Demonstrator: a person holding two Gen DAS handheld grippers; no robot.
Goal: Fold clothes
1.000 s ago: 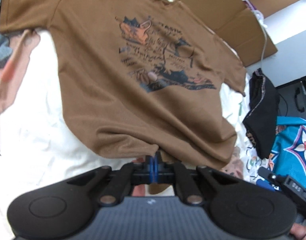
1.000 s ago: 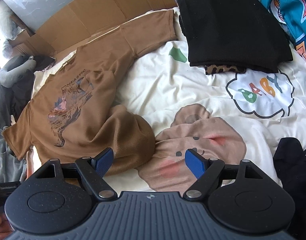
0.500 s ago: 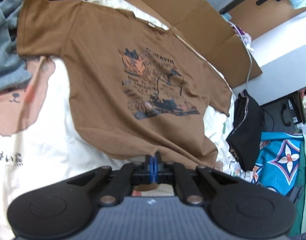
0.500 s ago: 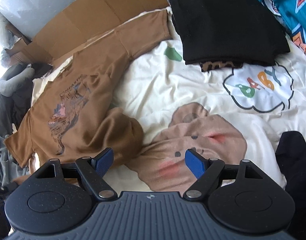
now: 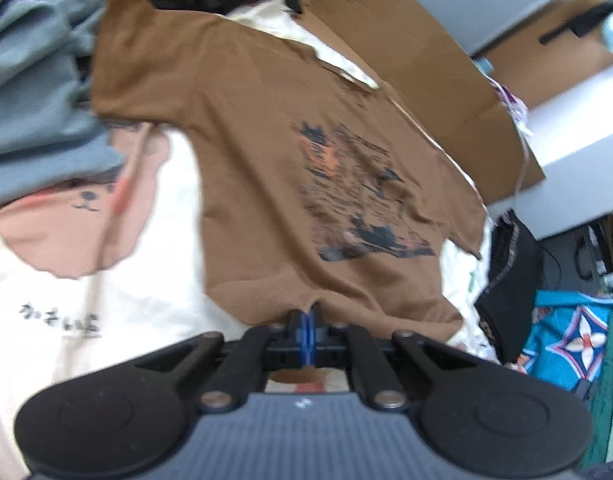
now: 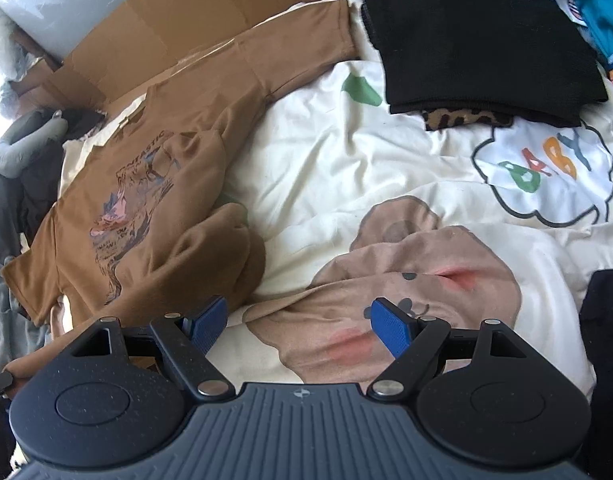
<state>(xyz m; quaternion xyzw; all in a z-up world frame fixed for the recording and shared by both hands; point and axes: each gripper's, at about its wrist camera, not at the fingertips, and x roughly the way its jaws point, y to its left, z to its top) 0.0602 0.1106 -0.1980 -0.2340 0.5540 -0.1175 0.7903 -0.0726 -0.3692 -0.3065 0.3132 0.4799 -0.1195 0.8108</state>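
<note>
A brown T-shirt point(image 5: 266, 168) with a dark printed picture lies face up on a cream bedspread point(image 5: 106, 304). My left gripper point(image 5: 306, 320) is shut on the shirt's bottom hem, which bunches at the blue pads. In the right wrist view the same brown T-shirt point(image 6: 154, 208) lies at the left, its near hem corner rumpled into a mound. My right gripper point(image 6: 300, 324) stands open over the bedspread point(image 6: 326, 168), on the bear print, with nothing between its fingers. Its left pad is just beside the rumpled hem.
A folded black garment point(image 6: 478, 40) lies on a leopard-print piece at the back right. Flattened cardboard point(image 6: 210, 24) lines the far side. Grey clothes point(image 5: 34, 80) pile up at the left, a turquoise patterned garment point(image 5: 566, 348) at the right, a dark garment point(image 6: 606, 340) near my right gripper.
My left gripper has drawn back with the hem still held, so more of the shirt and the grey pile shows. The right gripper has sunk slightly toward the rumpled hem.
</note>
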